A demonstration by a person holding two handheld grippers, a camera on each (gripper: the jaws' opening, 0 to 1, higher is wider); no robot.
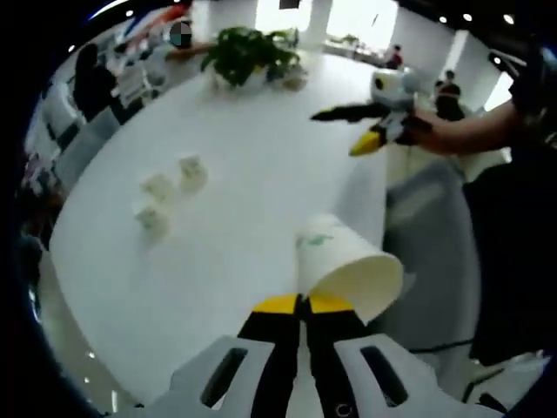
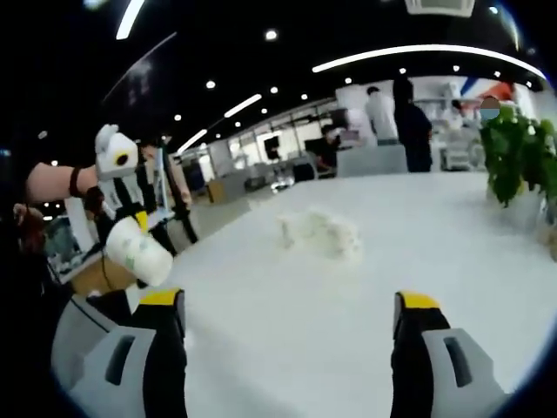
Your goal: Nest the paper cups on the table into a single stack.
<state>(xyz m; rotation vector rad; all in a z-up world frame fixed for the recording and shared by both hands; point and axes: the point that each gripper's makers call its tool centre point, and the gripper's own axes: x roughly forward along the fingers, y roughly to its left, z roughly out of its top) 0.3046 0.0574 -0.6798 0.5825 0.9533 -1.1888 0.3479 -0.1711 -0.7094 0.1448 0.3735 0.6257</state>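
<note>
The left gripper (image 1: 302,306) pinches a cup (image 1: 348,266) by its rim, lifted above the table (image 1: 261,157); the right gripper (image 2: 287,318) is spread wide, holding nothing. Three more cups (image 1: 165,196) sit clustered farther along the table. The thin rim may buckle or slip when pressed onto another cup

A long white table (image 1: 261,174) with a smooth, bare top runs away toward the far side of an open office, and a leafy green potted plant (image 1: 248,52) stands at its far end. Grey chairs (image 1: 87,139) line one long edge, where a seated person in dark clothes (image 1: 87,78) faces the table. Beyond the far end, two people stand with their backs turned (image 2: 396,117), under a dark ceiling crossed by bright strip lights (image 2: 418,54).
</note>
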